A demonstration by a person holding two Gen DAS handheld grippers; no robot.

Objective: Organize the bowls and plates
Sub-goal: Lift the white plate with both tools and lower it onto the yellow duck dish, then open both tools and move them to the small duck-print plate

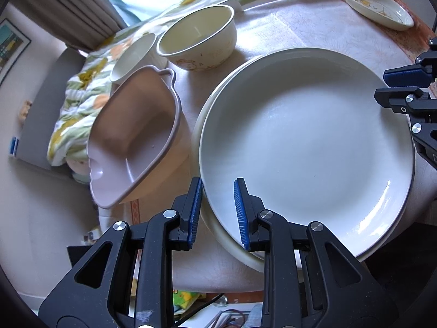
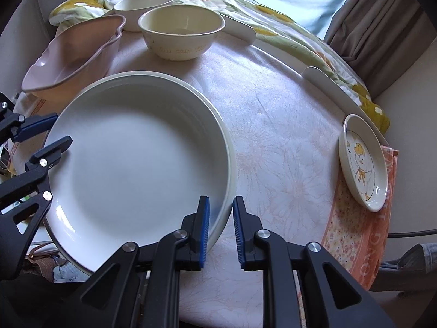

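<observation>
A large white plate (image 1: 306, 147) (image 2: 136, 158) lies on a cream plate (image 1: 196, 136) of about the same size, on the table. My left gripper (image 1: 218, 213) (image 2: 61, 129) is shut on the near-left rim, one pad outside it and one over the inside. On the opposite rim my right gripper (image 2: 221, 227) (image 1: 382, 84) is shut in the same way. Behind the plates stand a cream bowl (image 1: 196, 38) (image 2: 181, 35), a small white bowl (image 1: 133, 54) (image 2: 142, 5) and a pink heart-shaped dish (image 1: 133, 136) (image 2: 73, 54). A small duck-print plate (image 1: 377, 5) (image 2: 363, 161) sits at the table's far side.
The table (image 2: 273, 136) wears a pale floral cloth, with an orange mat (image 2: 360, 232) under the duck plate. Two flat white pieces (image 2: 336, 93) (image 2: 240, 30) lie along its back edge. A flowered quilt (image 2: 273, 19) and curtains are beyond.
</observation>
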